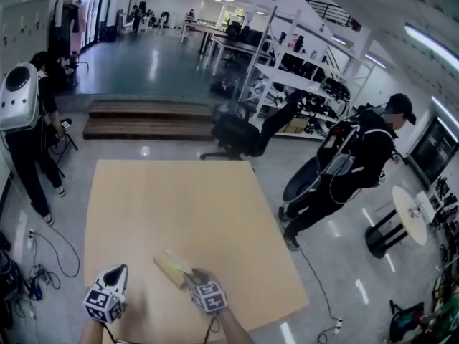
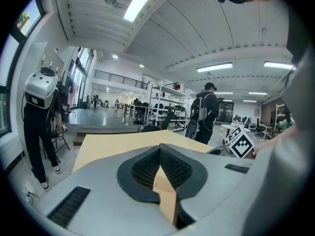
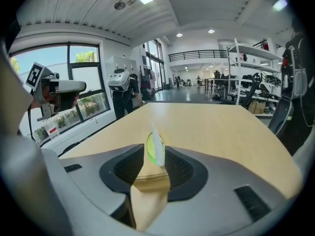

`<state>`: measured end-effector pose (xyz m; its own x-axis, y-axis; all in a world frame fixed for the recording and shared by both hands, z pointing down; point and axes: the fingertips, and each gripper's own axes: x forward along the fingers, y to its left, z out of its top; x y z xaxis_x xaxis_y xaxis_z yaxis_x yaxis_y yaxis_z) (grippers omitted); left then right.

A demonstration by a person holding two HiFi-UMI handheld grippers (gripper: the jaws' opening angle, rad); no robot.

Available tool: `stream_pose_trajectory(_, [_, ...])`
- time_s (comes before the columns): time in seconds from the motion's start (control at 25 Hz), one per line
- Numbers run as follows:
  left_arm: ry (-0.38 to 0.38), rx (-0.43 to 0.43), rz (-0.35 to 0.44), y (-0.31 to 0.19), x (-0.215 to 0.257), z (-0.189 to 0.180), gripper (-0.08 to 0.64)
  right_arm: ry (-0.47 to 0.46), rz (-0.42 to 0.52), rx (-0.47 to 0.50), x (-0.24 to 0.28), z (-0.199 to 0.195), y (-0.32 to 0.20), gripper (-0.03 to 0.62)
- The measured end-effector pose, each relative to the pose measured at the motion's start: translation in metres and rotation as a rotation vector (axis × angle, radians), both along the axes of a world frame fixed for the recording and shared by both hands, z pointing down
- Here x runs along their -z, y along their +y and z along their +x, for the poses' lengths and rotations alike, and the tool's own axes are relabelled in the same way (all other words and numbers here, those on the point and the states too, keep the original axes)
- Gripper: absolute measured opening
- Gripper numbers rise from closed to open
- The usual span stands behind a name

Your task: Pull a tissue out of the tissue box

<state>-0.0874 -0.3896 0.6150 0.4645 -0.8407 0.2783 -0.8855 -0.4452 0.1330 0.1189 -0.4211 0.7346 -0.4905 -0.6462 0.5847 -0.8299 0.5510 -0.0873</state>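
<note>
**Tissue upright between the spread right jaws**

White tissue (image 3: 156, 146) upright out of the green-ringed slot in the top of the tissue box (image 1: 171, 267), thin and edge-on in the right gripper view. Box flat on the near part of the pale wooden table (image 1: 201, 199), askew to its edges, between the two grippers and much nearer the right one.

Right gripper (image 3: 155, 150) just over the box, pointed down at it. Jaws spread wide on either side of the tissue, with the tissue nearer the right-hand ribbed pad and no squeeze on it.

Left gripper (image 2: 160, 149) off to the left of the box, above bare tabletop. Jaws pressed together at the tips, with nothing between them.

Past the far edge of the table, a black office chair (image 1: 240, 135) tipped over on the glossy floor, low wooden steps (image 1: 147, 117) behind it and white shelves (image 1: 301, 70) full of gear to the right. At the left of the table, a standing person with a white backpack (image 1: 18, 95). At the right, a person in black (image 1: 358, 156) mid-stride, with a small round white side table (image 1: 410, 210) beyond. Loose cables (image 1: 43, 264) on the floor at the near left
</note>
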Motion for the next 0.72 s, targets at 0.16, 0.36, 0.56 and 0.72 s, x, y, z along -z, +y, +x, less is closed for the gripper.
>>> stream_pose_trajectory(0.16, [-0.006, 0.010, -0.003, -0.003, -0.001, -0.003, 0.008, 0.019, -0.004, 0.008, -0.006, -0.003, -0.007, 0.143])
stream_pose_trajectory(0.36, [-0.006, 0.018, -0.008, -0.003, -0.001, -0.006, 0.008, 0.042, -0.026, 0.003, -0.023, -0.002, -0.014, 0.143])
stream_pose_trajectory(0.56, [-0.011, 0.026, -0.008, -0.003, -0.002, -0.016, 0.008, 0.033, -0.033, -0.001, -0.023, -0.012, -0.017, 0.143])
stream_pose_trajectory(0.72, [-0.012, 0.031, -0.012, -0.006, -0.001, -0.017, 0.008, 0.035, -0.039, -0.005, -0.025, -0.011, -0.021, 0.141])
